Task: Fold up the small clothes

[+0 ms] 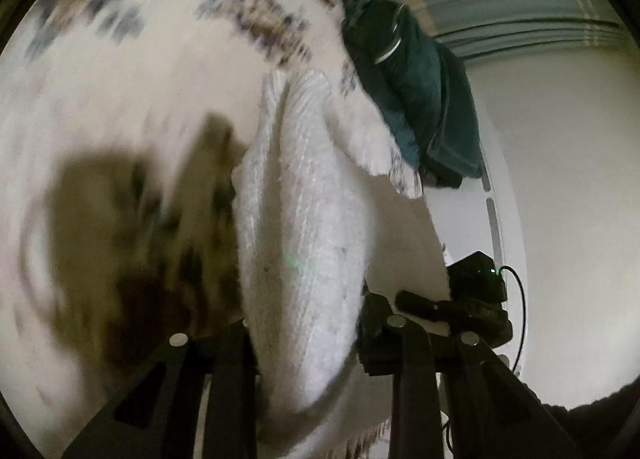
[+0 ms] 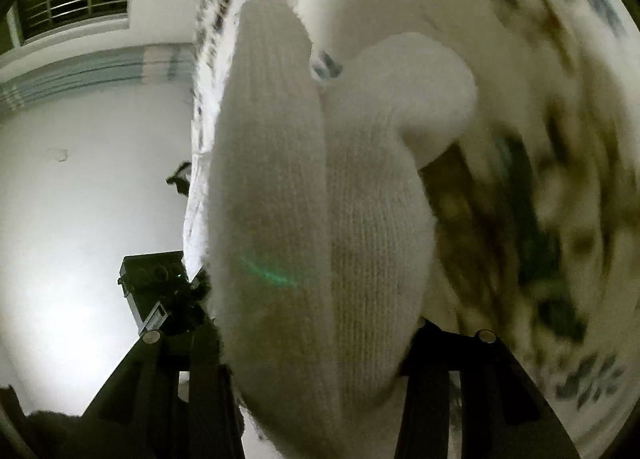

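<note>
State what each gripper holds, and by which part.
Left gripper and right gripper each clamp a white ribbed knit garment between their fingers. Which part each grips cannot be told; the fabric fills both views.

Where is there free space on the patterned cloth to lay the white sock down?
Bare patterned cloth lies left of the white sock, up to the blue-brown print at the top. The far corner is taken by a dark green garment. Both the left gripper and right gripper clamp a sock, which hides the cloth straight ahead.
</note>
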Tool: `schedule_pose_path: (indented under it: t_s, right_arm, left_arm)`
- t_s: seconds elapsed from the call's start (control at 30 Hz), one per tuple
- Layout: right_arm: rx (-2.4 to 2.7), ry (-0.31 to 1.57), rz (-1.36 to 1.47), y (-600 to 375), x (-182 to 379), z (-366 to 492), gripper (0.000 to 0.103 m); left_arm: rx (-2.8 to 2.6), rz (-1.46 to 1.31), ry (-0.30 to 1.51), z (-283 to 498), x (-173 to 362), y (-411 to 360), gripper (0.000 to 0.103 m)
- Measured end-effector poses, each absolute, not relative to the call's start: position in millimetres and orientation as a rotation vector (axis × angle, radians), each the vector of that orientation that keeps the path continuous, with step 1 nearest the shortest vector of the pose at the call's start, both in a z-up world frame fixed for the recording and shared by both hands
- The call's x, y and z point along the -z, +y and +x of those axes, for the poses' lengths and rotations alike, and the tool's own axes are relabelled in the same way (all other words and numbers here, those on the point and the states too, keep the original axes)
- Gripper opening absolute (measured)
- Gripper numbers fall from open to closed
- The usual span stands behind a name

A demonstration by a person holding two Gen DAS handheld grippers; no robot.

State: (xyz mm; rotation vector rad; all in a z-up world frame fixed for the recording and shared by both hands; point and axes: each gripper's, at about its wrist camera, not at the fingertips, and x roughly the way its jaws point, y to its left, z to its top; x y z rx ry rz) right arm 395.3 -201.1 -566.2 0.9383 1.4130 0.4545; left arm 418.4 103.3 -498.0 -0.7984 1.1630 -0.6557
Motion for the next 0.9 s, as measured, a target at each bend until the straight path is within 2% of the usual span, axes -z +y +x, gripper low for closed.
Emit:
schedule_pose_path:
  t_s: [0.13,0.23,0.47,0.6,0.67,0.7,0.73,0.77,0.8,0.87,0.9]
  right_arm:
    - [-0.462,1.345,0.899,-193.7,549.9,481.8,0.046]
    - [-0.476,1.313,0.893,-188.7,555.3,553.4,0.046]
    - [-0.462,1.354,0.885,-196.4,617.1,695.0,0.046]
    - [-0.439,1.412,0.866,-211.8,645.1,728.4,0.046]
    - [-0.441,1.45,0.857,-218.1,650.3,734.5,0.05]
    - [-0.427,1.471,0.838,-221.6,648.5,729.9,0.058]
    - [-0.41,1.483,0.809,-220.2,646.4,730.5,0.059]
    - [-0.384,1.493,0.764,-221.0,642.2,727.4,0.061]
    - [-0.341,1.507,0.705,-220.4,637.2,721.6,0.07]
    - [-0.239,1.495,0.552,-215.8,623.7,713.1,0.076]
    - [-0.19,1.483,0.475,-210.0,613.9,709.9,0.081]
  left_arm:
    - [0.658,-0.75,1.108,499.8,483.6,102.8,0.022]
    - [0.641,-0.742,1.081,561.3,492.9,102.6,0.022]
    - [0.578,-0.745,1.102,665.9,559.2,103.3,0.022]
    - [0.528,-0.716,1.185,687.3,594.4,99.3,0.025]
    - [0.519,-0.716,1.206,685.7,598.5,99.7,0.028]
    - [0.514,-0.719,1.212,683.1,598.3,100.8,0.029]
    - [0.503,-0.715,1.224,682.4,597.1,101.0,0.032]
    - [0.483,-0.709,1.236,679.3,593.9,102.4,0.036]
    - [0.454,-0.694,1.245,677.5,590.3,103.6,0.04]
    - [0.356,-0.61,1.265,664.5,575.9,108.6,0.054]
    - [0.293,-0.546,1.261,656.8,565.7,109.2,0.057]
